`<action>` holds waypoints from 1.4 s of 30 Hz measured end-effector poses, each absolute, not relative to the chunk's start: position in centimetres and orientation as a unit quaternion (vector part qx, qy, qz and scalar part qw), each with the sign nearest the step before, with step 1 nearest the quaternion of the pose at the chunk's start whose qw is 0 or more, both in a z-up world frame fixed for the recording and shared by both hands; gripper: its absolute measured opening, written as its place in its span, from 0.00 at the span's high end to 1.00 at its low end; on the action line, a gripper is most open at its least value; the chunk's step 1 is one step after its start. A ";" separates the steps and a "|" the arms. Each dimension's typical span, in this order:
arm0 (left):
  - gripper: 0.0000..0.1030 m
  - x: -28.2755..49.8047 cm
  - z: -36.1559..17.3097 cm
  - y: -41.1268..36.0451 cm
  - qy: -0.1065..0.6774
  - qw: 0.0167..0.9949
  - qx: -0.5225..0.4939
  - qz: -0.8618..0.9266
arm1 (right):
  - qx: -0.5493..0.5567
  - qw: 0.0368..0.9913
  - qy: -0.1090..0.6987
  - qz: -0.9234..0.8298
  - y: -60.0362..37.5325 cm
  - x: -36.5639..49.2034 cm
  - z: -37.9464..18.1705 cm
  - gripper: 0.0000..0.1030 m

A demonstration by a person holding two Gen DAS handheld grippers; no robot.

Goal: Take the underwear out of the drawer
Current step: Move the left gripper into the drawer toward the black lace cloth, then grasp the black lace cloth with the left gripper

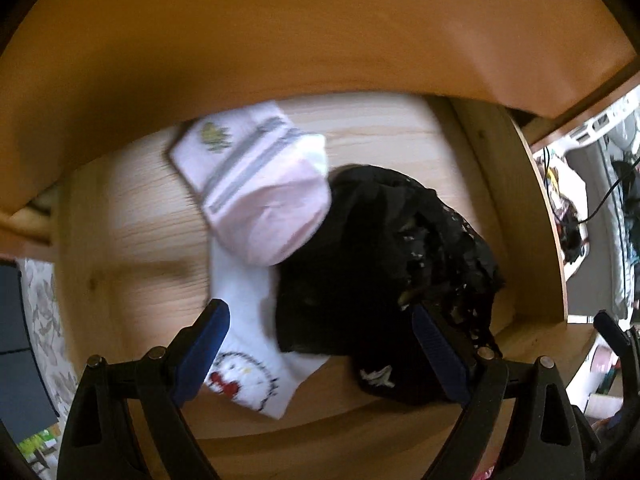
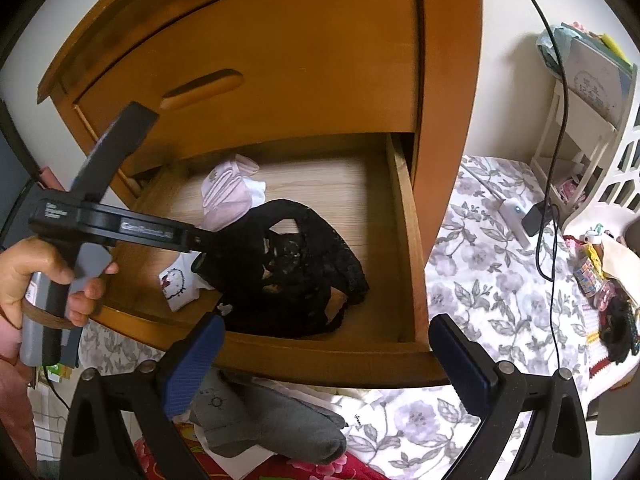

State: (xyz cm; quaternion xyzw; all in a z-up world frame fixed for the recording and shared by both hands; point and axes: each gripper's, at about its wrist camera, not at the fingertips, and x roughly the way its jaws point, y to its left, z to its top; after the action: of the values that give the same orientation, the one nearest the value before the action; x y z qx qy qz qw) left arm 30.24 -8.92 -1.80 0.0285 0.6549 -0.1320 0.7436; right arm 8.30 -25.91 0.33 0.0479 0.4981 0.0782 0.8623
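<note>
Black lace underwear [image 1: 360,264] lies bunched in the open wooden drawer [image 1: 132,220], at its front right. My left gripper [image 1: 318,308] is open and low over the pile; the fabric sits between its blue fingertips, and nothing is clamped. In the right wrist view a hand [image 2: 36,276] holds that tool, whose tip reaches the underwear [image 2: 296,264]. My right gripper [image 2: 326,324] hangs open outside the drawer, in front of the front rim [image 2: 320,360], with nothing in it.
A pink striped sock [image 1: 260,196] and a white cartoon sock [image 1: 248,364] lie left of the underwear. The upper drawer [image 2: 280,60] above is closed. Grey socks [image 2: 272,420] lie below the drawer front. A floral sheet [image 2: 500,280], black cable [image 2: 556,160] and white rack [image 2: 592,120] are to the right.
</note>
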 end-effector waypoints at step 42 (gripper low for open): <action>0.91 29.8 -5.1 -9.1 0.663 0.734 -0.028 -0.144 | 0.071 0.871 0.484 0.049 -28.6 7.0 1.4 0.00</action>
State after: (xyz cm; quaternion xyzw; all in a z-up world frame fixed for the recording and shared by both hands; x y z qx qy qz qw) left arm 29.82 -9.12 -5.08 -0.0278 0.6631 -0.1435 0.7341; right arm 7.01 -28.62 1.44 0.0712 0.4839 0.0488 0.8708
